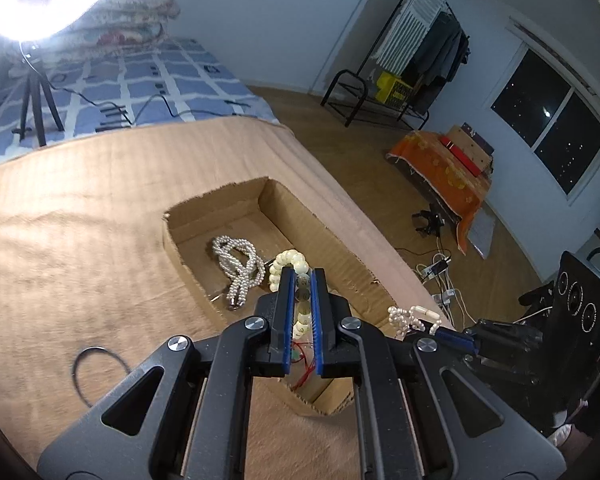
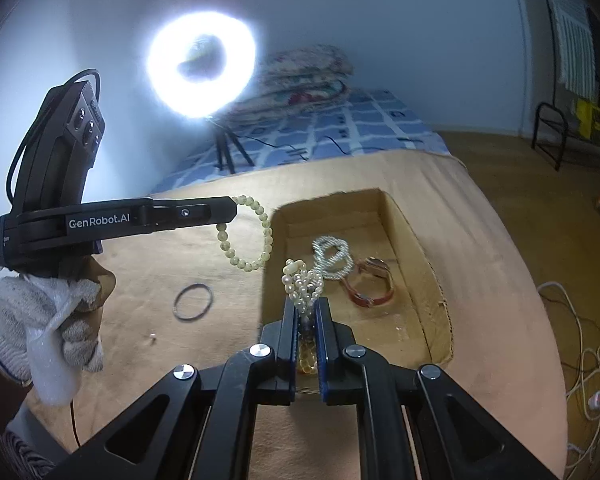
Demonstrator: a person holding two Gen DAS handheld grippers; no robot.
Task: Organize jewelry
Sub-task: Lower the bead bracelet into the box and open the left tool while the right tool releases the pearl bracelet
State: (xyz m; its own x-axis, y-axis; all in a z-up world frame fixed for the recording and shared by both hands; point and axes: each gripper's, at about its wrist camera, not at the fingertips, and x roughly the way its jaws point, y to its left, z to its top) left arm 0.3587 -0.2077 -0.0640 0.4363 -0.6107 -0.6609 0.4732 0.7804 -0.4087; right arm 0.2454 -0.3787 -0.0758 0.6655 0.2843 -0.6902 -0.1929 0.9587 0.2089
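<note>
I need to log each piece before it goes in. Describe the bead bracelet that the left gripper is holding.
The bead bracelet is a closed loop of round, pale cream, glossy beads, stone or plastic by the look. The left gripper is shut on one section of it, and the rest hangs free in a ring above the tan cloth, beside the cardboard box. Nothing else touches it.

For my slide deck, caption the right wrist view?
Right gripper holds pearl strand over cardboard box; left gripper dangles bead bracelet.

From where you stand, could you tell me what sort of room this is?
Most likely a bedroom: a bed with a blue checked cover, a clothes rack hung with garments, and folded quilts by the wall.
</note>
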